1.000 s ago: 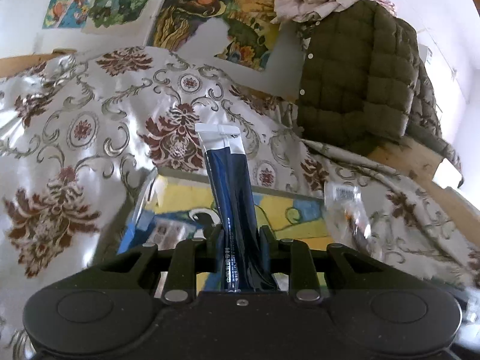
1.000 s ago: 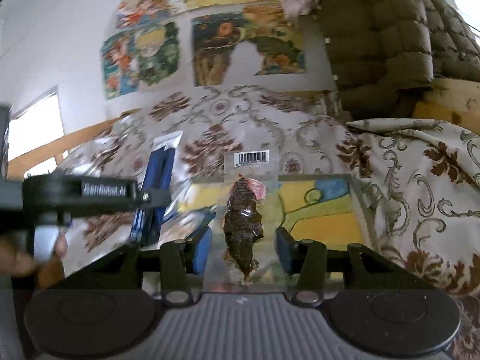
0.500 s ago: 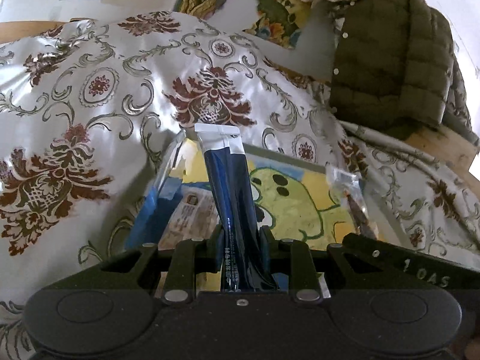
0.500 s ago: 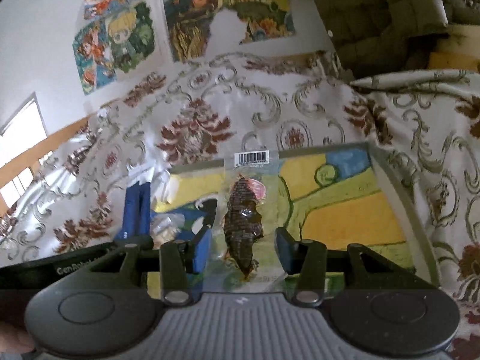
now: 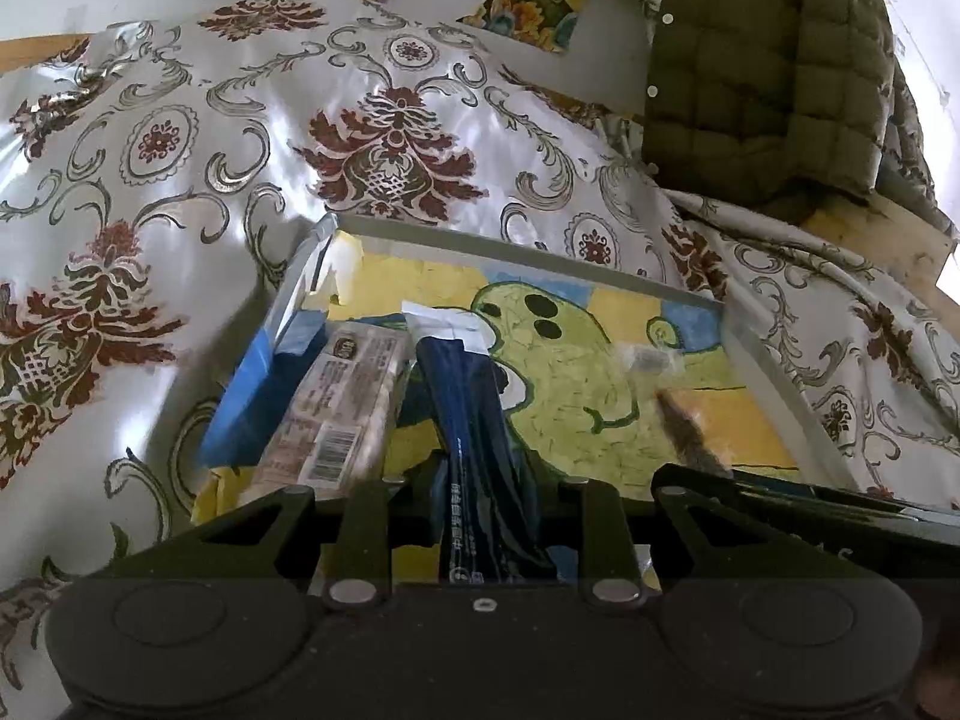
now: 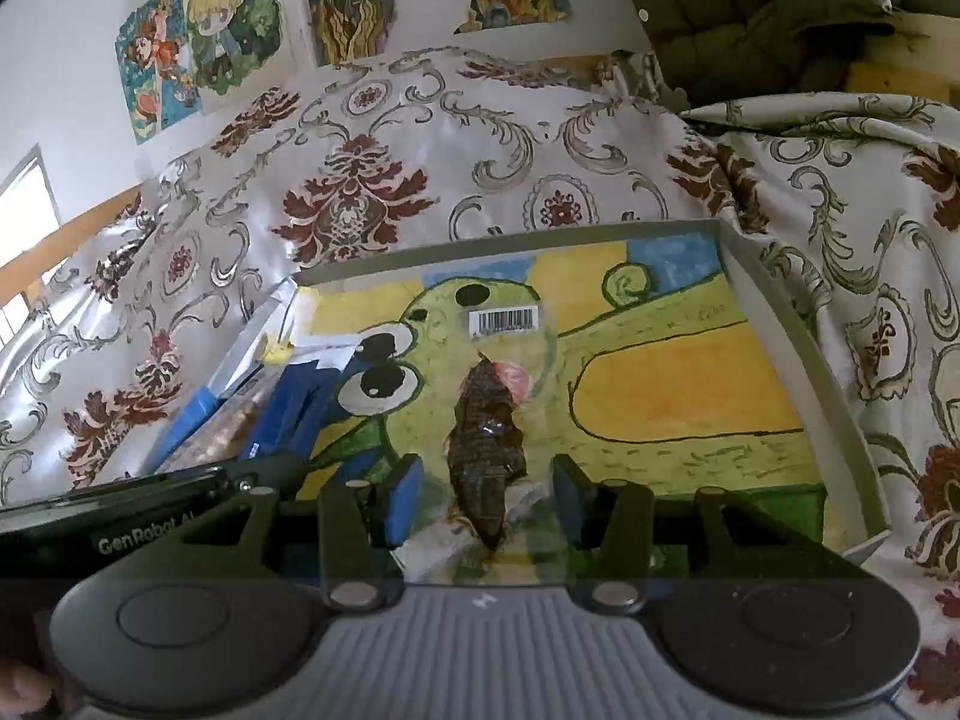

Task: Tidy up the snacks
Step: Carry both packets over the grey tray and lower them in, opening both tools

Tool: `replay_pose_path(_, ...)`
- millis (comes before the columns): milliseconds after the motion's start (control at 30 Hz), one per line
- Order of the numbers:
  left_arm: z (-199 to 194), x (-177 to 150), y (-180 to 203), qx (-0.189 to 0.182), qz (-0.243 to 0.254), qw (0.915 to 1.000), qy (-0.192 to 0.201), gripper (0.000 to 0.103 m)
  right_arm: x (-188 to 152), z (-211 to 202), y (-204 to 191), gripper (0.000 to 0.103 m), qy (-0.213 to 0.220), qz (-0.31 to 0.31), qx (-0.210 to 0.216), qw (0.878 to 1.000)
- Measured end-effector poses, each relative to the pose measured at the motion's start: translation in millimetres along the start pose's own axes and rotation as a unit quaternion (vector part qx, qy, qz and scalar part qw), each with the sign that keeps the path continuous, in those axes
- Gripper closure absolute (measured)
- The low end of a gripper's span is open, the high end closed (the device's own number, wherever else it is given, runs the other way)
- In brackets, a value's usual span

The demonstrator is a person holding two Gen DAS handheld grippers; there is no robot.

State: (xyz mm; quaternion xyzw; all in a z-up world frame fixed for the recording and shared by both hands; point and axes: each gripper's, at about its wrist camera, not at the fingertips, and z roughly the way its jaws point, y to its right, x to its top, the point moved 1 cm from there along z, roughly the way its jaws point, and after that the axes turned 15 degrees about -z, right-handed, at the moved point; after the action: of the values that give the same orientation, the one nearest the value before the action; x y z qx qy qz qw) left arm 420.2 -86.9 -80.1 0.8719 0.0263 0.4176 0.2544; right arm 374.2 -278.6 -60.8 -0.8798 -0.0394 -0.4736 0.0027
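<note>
A dark blue packet (image 5: 480,420) is pinched by the left gripper (image 5: 486,480) above the tray (image 5: 528,258); the right gripper (image 6: 486,492) clamps a clear packet (image 6: 486,438); careless release could scatter both beyond the tray's left heap.

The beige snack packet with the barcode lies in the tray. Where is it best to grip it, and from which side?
The beige packet lies flat and lengthwise, a blue pack close on its left, the dark stick packet on its right. So probably take its near barcode end from above, jaws across the narrow width.
</note>
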Motion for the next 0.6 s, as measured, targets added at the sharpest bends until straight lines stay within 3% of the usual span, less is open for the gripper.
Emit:
replay_pose_path(200, -1.6, 1.7, -0.6, -0.005, -0.022, 0.9997, -0.005, 0.072, 0.5, 0.3, 1.9, 0.05, -0.004, 0.007, -0.005, 1.0)
replay_pose_path(267, -4.1, 2.6, -1.8, -0.01, -0.039, 0.9992, -0.003, 0.058, 1.5, -3.4, 4.3, 0.046, -0.001, 0.01, -0.007, 1.0)
replay_pose_path(433, -17.6, 8.9, 0.7, -0.01, -0.063, 0.998, 0.008, 0.043, 7.8, -19.5, 14.0, 0.034, 0.022, 0.026, -0.018, 0.999)
replay_pose_path(500, -27.9, 13.1, 4.2, -0.01, -0.065, 0.9976, 0.022, 0.034, 11.5, -29.3, 17.9, 0.023, 0.038, 0.029, -0.03, 0.998)
replay_pose_path(600, -46.2, 20.0, 10.7, -0.008, -0.065, 0.9969, 0.043, 0.026, 18.6, -45.8, 19.4, 0.017, 0.06, 0.024, -0.042, 0.997)
